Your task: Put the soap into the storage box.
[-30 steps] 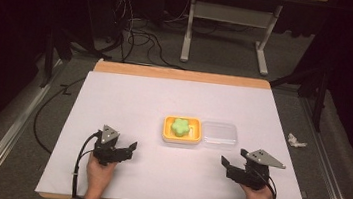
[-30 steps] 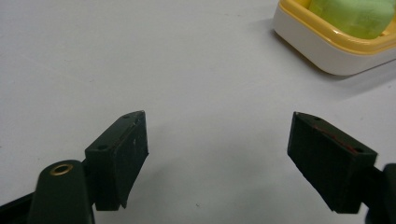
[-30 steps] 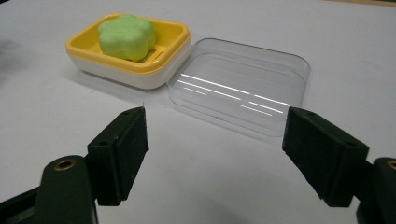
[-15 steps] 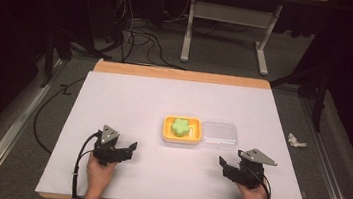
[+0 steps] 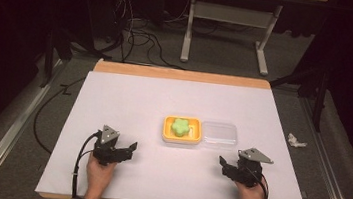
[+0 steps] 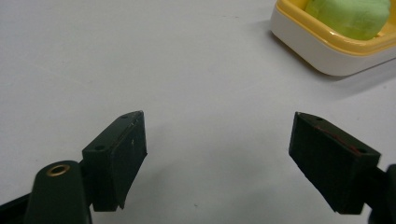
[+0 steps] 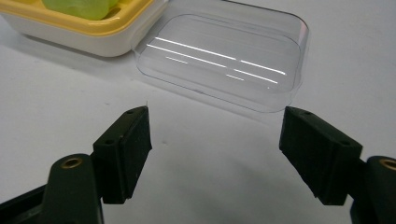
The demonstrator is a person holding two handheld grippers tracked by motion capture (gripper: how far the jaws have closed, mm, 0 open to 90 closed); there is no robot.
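A yellow-rimmed soap dish (image 5: 181,138) sits mid-table with a green flower-shaped soap (image 5: 180,126) in it. A clear plastic lid (image 5: 219,134) lies flat against the dish's right side. My left gripper (image 5: 131,148) rests low at the front left, open and empty, short of the dish (image 6: 322,51) and the soap (image 6: 350,16). My right gripper (image 5: 221,162) is at the front right, also open and empty. The lid (image 7: 224,58) lies just beyond its jaws, with the dish (image 7: 79,35) farther left.
A white sheet (image 5: 128,104) covers the wooden table (image 5: 182,75). A crumpled white scrap (image 5: 295,141) lies on the floor past the right edge. Cables (image 5: 136,34) and a metal stand (image 5: 227,35) are on the floor behind the table.
The right gripper has shifted slightly left and toward the lid. The left gripper has stayed put.
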